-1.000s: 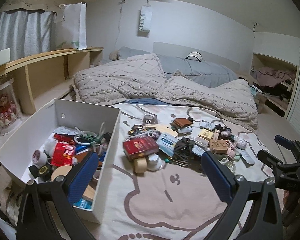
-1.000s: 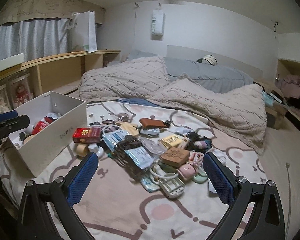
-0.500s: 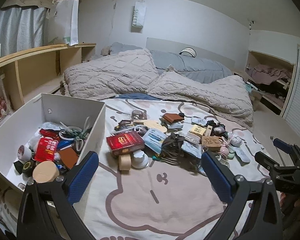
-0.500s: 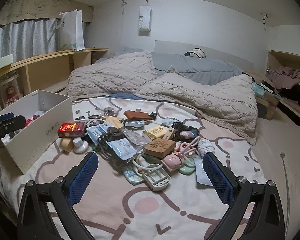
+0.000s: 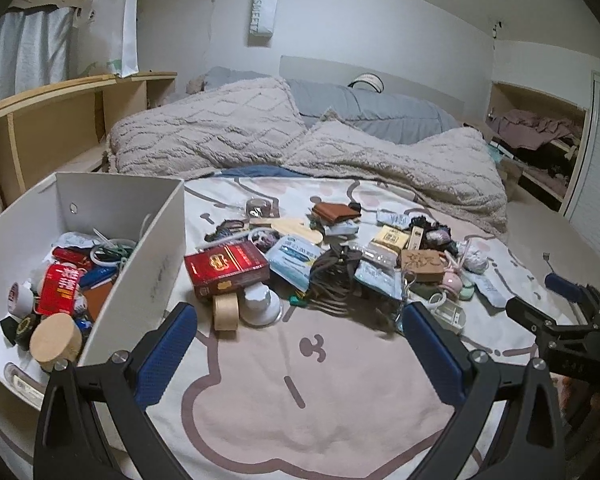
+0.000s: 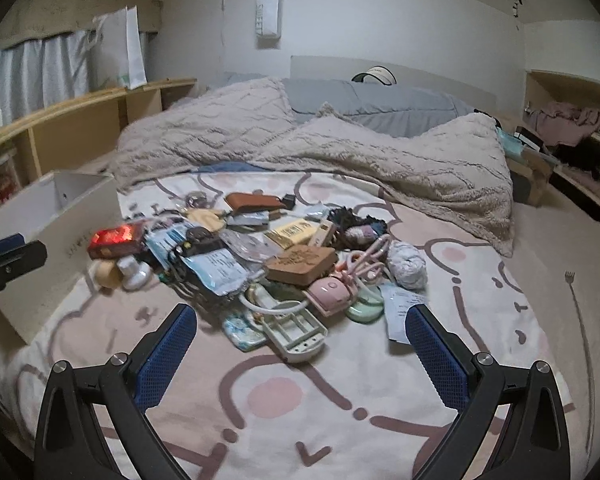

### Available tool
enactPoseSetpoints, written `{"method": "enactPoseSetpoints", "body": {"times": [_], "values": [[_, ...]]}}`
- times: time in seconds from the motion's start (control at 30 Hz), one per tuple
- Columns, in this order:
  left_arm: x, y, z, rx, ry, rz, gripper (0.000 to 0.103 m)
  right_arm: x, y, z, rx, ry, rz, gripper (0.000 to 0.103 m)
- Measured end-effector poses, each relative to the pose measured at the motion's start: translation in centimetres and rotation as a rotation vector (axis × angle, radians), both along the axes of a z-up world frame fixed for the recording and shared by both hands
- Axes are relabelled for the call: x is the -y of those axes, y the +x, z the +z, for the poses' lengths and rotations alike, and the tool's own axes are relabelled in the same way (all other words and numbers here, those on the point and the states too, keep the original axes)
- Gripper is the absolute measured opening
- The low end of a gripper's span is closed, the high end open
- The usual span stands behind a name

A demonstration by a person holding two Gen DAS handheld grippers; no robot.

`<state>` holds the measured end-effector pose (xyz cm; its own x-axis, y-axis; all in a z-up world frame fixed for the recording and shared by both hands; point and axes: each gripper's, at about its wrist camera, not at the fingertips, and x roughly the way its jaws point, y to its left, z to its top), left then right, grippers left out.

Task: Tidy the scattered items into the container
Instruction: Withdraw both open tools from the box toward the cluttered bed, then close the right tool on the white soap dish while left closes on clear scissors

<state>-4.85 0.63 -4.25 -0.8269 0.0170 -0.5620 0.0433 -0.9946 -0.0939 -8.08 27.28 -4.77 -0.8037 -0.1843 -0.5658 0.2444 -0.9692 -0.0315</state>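
A white box (image 5: 168,248) stands on the bed at the left, holding several small items. It shows at the left of the right wrist view (image 6: 52,216). A pile of scattered items lies mid-bed: a red box (image 5: 226,266), a tape roll (image 5: 225,312), a white cap (image 5: 260,304), a brown wooden block (image 6: 302,264), a pink device (image 6: 332,292), a white tray (image 6: 296,330). My left gripper (image 5: 300,336) is open and empty, just short of the pile. My right gripper (image 6: 302,340) is open and empty over the tray end of the pile.
A rumpled beige blanket (image 5: 340,148) and grey pillows (image 6: 380,104) lie behind the pile. Wooden shelves (image 5: 60,120) run along the left wall. A fork (image 6: 576,296) lies on the bed at the right. The printed bedsheet (image 5: 320,392) lies in front.
Both grippers have moved forward and lower toward the pile, which looms larger. The left view has swung right, so the box sits further left. Both stay open.
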Motion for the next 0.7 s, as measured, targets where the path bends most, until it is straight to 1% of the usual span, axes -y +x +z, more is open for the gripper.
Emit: {"method": "enactPoseSetpoints", "body": {"times": [0.1,0.13,0.3,0.4,0.43,0.53,0.57,0.63,0.7], "values": [[-0.1,-0.4,-0.9,0.013,-0.002,-0.001,0.103,0.1,-0.8,-1.0,0.023,0.054,0.000,0.103],[-0.1,-0.6,-1.2,0.018,-0.001,-0.002,0.103,0.0,-1.0,-1.2,0.034,0.057,0.002,0.103],[-0.5,-1.1,-2.7,0.038,-0.007,-0.006,0.103,-0.6,-3.0,-3.0,0.107,0.008,0.054,0.103],[-0.7,-1.3,-3.5,0.055,-0.009,-0.010,0.103,-0.5,-3.8,-4.0,0.131,0.030,0.060,0.102],[-0.7,-1.4,-3.7,0.060,-0.004,-0.014,0.103,-0.5,-4.2,-4.4,0.144,0.039,0.072,0.095],[-1.0,-1.9,-4.5,0.083,0.016,-0.029,0.103,-0.5,-5.3,-5.3,0.188,0.034,0.104,0.081],[-1.1,-2.1,-4.8,0.090,0.026,-0.036,0.103,-0.5,-5.6,-5.6,0.197,0.033,0.115,0.079],[-1.4,-2.4,-5.1,0.098,0.043,-0.055,0.101,-0.2,-6.2,-6.0,0.205,0.046,0.131,0.072],[-1.8,-2.8,-5.3,0.103,0.053,-0.081,0.101,0.0,-6.7,-6.5,0.211,0.057,0.146,0.071]]}}
